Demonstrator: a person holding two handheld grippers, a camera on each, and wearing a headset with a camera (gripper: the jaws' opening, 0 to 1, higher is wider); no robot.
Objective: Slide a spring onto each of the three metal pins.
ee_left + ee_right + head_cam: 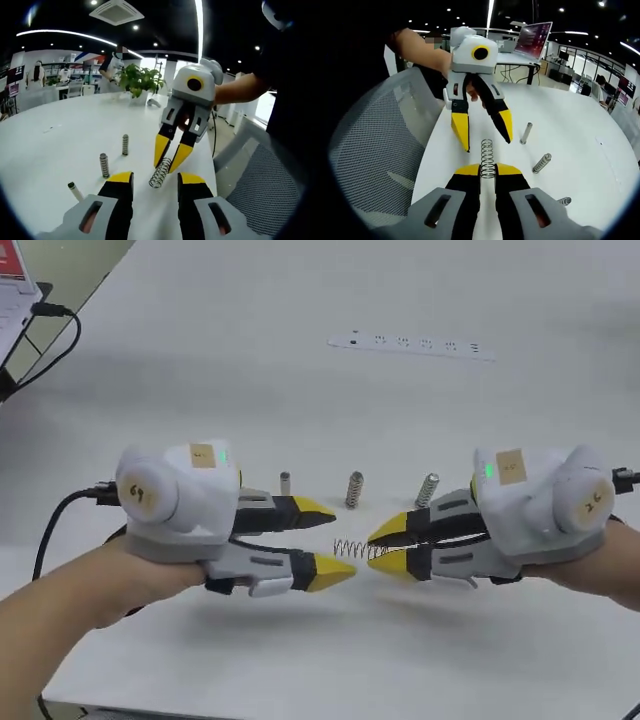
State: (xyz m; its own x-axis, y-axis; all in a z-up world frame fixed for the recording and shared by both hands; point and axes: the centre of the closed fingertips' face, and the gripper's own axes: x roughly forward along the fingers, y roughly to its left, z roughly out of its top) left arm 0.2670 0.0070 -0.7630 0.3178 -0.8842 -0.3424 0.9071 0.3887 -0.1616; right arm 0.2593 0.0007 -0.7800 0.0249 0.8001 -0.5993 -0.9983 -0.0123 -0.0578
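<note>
Above the white workbench (300,400), the yellow-tipped right gripper (371,548) clamped a thin steel coil spring (350,549); the matching left gripper (343,543) faced it, jaws wide, empty.

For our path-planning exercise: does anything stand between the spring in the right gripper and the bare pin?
Yes: the open left gripper straddles the free end of the spring, and one of its yellow jaws lies between that spring, held by the right gripper, and the bare pin. Nothing else visible intervenes.
</note>
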